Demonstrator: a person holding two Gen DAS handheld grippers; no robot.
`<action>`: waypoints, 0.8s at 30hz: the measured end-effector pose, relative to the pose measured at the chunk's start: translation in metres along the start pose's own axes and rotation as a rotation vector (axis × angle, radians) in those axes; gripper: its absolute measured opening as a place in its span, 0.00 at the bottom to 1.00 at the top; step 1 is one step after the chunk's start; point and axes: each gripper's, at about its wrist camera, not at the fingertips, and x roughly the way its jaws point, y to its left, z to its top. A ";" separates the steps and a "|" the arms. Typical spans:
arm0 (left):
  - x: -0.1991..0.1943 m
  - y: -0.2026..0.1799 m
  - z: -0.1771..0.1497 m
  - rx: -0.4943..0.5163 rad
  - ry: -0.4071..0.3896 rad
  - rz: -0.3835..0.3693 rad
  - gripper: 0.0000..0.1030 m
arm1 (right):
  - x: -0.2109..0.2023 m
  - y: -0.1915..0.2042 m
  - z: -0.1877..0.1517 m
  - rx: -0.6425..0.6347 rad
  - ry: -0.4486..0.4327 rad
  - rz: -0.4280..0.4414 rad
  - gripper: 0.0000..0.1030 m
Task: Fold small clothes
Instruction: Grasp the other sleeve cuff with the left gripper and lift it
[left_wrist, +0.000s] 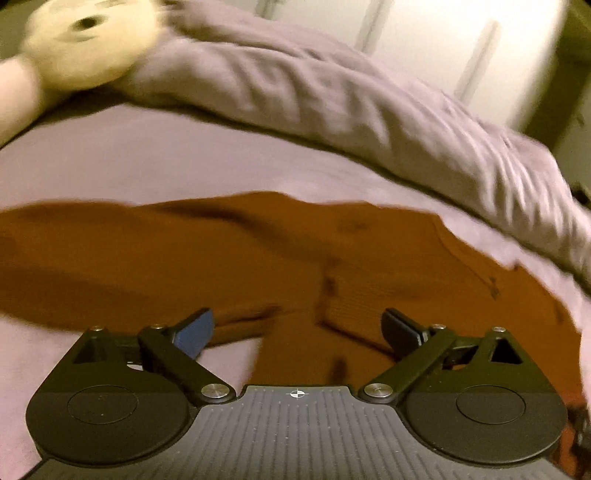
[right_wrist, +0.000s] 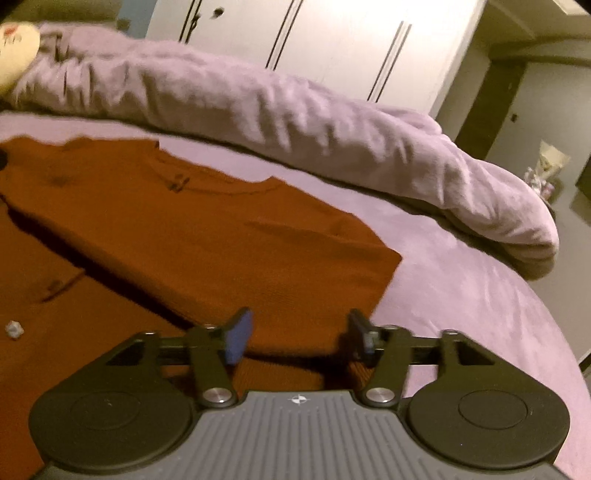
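Both jaws stand wide apart with nothing pinched, left gripper (left_wrist: 297, 328) and right gripper (right_wrist: 301, 334) just above the soft, light, floppy rust-brown knit shirt (right_wrist: 207, 236), best grabbed by an edge.

A garment (right_wrist: 192, 236) lies flat on the bed sheet (right_wrist: 461, 295), folded so that one layer rests over another. Behind it, a rumpled blanket (right_wrist: 295, 122) stretches in a long roll across the bed. At the blanket's left end sits a stuffed toy (left_wrist: 85, 44), touching it. Beyond the bed stands a wardrobe (right_wrist: 332, 40), with a doorway (right_wrist: 491, 110) to its right. The left gripper (left_wrist: 297, 328) and the right gripper (right_wrist: 301, 332) hang over the garment's near edge.
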 end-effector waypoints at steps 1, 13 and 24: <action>-0.008 0.018 0.000 -0.052 -0.016 0.017 0.97 | -0.008 -0.002 -0.004 0.024 -0.002 0.003 0.74; -0.063 0.216 -0.005 -0.590 -0.142 0.246 0.80 | -0.056 0.013 -0.040 0.056 0.035 0.014 0.78; -0.049 0.253 0.008 -0.696 -0.204 0.237 0.43 | -0.057 0.015 -0.036 0.074 0.062 -0.012 0.78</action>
